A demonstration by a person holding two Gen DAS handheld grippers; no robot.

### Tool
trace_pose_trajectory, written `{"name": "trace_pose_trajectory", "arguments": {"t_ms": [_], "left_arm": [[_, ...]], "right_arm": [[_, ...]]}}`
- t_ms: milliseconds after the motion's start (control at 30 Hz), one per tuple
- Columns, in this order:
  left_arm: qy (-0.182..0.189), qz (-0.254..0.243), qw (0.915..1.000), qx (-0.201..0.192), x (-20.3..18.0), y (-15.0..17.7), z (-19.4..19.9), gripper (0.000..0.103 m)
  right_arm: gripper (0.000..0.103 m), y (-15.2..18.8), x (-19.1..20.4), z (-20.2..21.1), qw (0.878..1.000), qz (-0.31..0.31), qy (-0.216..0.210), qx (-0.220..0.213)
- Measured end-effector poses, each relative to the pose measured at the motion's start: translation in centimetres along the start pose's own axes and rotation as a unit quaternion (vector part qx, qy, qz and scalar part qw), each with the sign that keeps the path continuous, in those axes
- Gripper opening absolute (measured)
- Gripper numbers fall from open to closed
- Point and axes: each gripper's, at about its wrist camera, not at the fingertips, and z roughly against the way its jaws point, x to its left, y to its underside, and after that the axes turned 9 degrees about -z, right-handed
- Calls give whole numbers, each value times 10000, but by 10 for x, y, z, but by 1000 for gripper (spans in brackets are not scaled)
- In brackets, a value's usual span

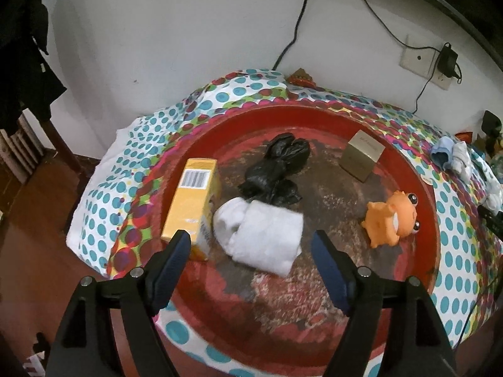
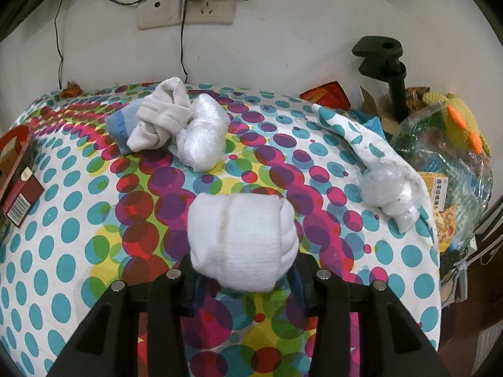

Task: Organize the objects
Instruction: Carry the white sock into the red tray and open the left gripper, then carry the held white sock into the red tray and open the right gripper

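A: Currently we hold the left tongs (image 1: 251, 245) spread wide above the red tray (image 1: 421, 169), nothing between them. A white sock roll (image 1: 261, 235) lies in the tray, touching the yellow box (image 1: 191, 201), near the black bag (image 1: 276, 169).

B: Confirmed. Our right tongs (image 2: 245, 270) pinch a second white sock bundle (image 2: 242, 242) over the dotted tabletop (image 2: 63, 220).

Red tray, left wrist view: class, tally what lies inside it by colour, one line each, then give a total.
In the red tray:
Yellow: 1, the carton
Black: 1, the bag bundle
White: 1, the rolled sock
Gold: 1, the small box
Orange: 1, the toy
Total: 5
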Motion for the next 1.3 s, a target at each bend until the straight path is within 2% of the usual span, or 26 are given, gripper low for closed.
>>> {"name": "trace_pose_trajectory", "arguments": {"t_ms": [133,233,433,733,900,1100,1300], "left_arm": [[-176,-30,9998,-123,7,9,10,81],[-123,36,9998,-164,13,13,14,83],[-136,147,9997,-136,22,21,17,85],[-186,168,9996,-129,35,33,26,88],[-188,269,9993,-171,46,36,32,95],[-181,469,9986,-178,60,41,34,95],[-164,638,9976,-228,70,42,35,95]], "right_arm": [[42,-2,7,11,9999,-93,-104,-43],[42,-6,20,26,9995,-44,-283,-123],[42,-16,79,69,9951,389,-843,-337],[42,-2,203,127,9709,1349,-1933,-416],[42,10,255,139,9561,1595,-2449,-217],[42,25,299,141,9422,1893,-2764,-12],[42,36,325,132,9375,2027,-2826,116]]}}
